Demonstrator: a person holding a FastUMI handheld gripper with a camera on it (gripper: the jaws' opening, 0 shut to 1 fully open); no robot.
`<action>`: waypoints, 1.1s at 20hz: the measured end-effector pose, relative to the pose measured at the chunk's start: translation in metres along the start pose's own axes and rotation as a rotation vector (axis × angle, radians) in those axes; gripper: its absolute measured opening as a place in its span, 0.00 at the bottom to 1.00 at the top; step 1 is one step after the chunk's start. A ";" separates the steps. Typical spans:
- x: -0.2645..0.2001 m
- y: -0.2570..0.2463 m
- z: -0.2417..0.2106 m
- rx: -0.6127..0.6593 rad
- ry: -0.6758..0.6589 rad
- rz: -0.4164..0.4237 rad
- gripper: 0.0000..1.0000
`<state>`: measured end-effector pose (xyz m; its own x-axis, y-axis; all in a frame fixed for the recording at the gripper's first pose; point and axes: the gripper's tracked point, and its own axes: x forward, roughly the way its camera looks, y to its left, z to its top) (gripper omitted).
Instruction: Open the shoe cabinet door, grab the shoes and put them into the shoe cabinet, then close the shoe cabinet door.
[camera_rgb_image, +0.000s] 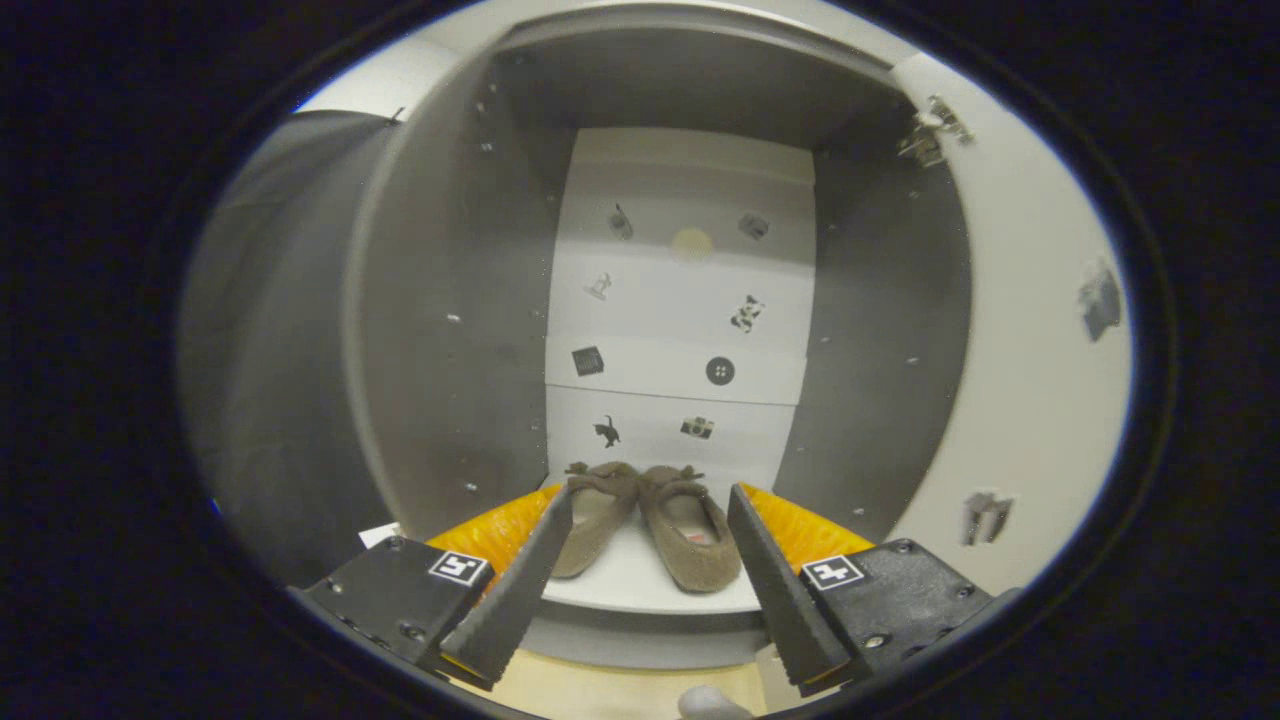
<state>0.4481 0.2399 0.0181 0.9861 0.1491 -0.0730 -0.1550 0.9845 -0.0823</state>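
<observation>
Gripper (648, 500): released, fingers spread, touching nothing.
Pair of brown suede slippers (650, 520): on the grey shoe cabinet's (440, 330) white floor, between the fingers, just beyond their tips.
White cabinet door (1030, 380): swung open, right.

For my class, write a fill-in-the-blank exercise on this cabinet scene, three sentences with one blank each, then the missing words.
1. The pair of shoes rests on the bottom shelf inside the ____.
2. The cabinet door, with its hinge showing, stands ____.
3. The tool has its fingers spread ____, gripping nothing, with the shoes just ahead.

Missing words: cabinet; open; apart
</observation>
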 end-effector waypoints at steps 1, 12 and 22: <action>-0.025 0.004 0.000 0.011 -0.014 0.011 1.00; -0.235 -0.028 -0.004 0.102 -0.104 0.055 1.00; -0.358 -0.165 -0.048 0.148 -0.095 0.008 1.00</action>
<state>0.1173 0.0196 0.0101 0.9871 0.1584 0.0214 -0.1595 0.9850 0.0661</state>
